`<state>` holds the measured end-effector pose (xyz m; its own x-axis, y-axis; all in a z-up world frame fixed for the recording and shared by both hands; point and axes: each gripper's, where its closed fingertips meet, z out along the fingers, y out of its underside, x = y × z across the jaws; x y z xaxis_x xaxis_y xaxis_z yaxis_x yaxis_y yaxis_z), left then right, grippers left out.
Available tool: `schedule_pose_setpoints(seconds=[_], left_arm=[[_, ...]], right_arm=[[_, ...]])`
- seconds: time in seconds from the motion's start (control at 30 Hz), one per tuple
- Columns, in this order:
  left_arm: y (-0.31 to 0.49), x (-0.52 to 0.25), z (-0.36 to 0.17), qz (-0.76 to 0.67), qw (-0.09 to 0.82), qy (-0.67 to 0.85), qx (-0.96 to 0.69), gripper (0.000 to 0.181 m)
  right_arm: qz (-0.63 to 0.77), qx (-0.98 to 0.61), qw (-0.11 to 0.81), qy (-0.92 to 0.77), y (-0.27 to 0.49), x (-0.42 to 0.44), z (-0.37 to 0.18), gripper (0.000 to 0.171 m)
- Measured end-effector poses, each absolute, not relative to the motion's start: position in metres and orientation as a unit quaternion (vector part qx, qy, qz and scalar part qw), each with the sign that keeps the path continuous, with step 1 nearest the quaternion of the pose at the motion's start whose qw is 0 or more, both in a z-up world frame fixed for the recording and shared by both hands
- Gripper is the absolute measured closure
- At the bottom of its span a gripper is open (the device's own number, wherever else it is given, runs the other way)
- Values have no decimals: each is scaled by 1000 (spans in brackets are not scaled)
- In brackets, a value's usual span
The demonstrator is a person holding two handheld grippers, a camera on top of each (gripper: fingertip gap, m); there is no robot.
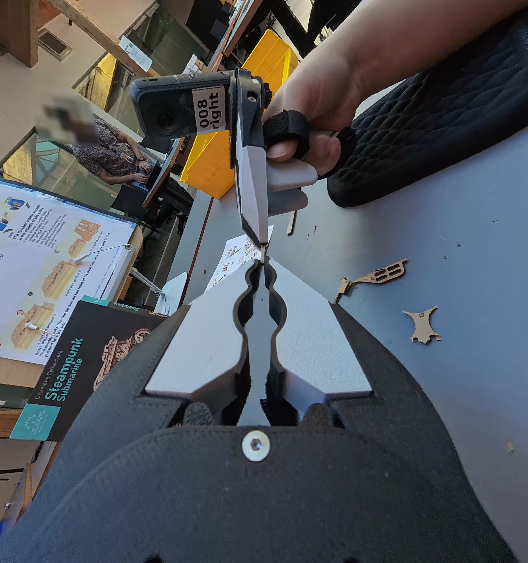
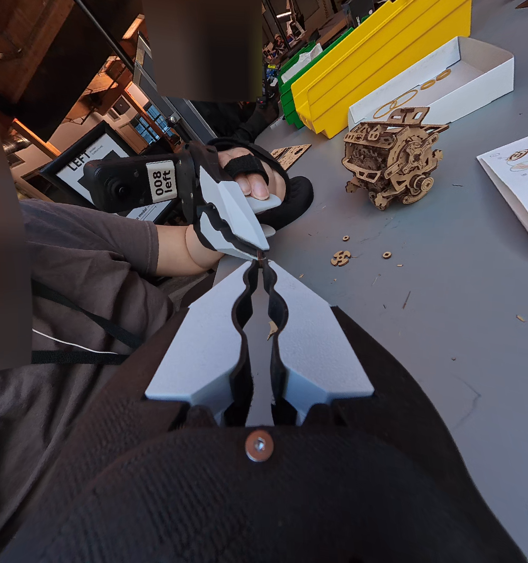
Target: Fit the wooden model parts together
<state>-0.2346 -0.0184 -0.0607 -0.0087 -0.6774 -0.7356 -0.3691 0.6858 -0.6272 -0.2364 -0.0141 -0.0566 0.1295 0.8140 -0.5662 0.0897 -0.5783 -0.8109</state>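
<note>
The two tongs meet tip to tip above a grey table, and a tiny wooden part sits right where they touch. In the left wrist view the left tongs have their tips pressed nearly together, with the little part at 12 o'clock from them, pinched at the very end. The right tongs come down from 12 o'clock, closed on the same small part. It is too small to tell its shape.

In the right wrist view the right tongs are squeezed at the tips, and the left tongs come in from 11 o'clock to the same spot.

The big wooden model stands on the table at 2 o'clock from the tips, well apart from them. A small curly wooden piece lies at 3 o'clock, near the tips. A white box and yellow bins sit past the model. Two flat wooden scraps lie on the table at 3 o'clock in the left wrist view.
</note>
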Motion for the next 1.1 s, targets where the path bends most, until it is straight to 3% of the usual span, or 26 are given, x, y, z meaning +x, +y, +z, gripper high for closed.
schedule_pose_setpoints(seconds=[0.23, 0.37, 1.1], left_arm=[[-18, -232, -72, -147, 568, 704, -399, 172], [-18, -230, -78, -119, 569, 714, -391, 180], [-6, -235, -77, -87, 570, 710, -405, 181]], right_arm=[[569, -693, 306, -320, -11, -237, -65, 170], [563, -699, 292, -331, -15, -242, -72, 170], [567, -714, 286, -295, 0, -223, -77, 170]])
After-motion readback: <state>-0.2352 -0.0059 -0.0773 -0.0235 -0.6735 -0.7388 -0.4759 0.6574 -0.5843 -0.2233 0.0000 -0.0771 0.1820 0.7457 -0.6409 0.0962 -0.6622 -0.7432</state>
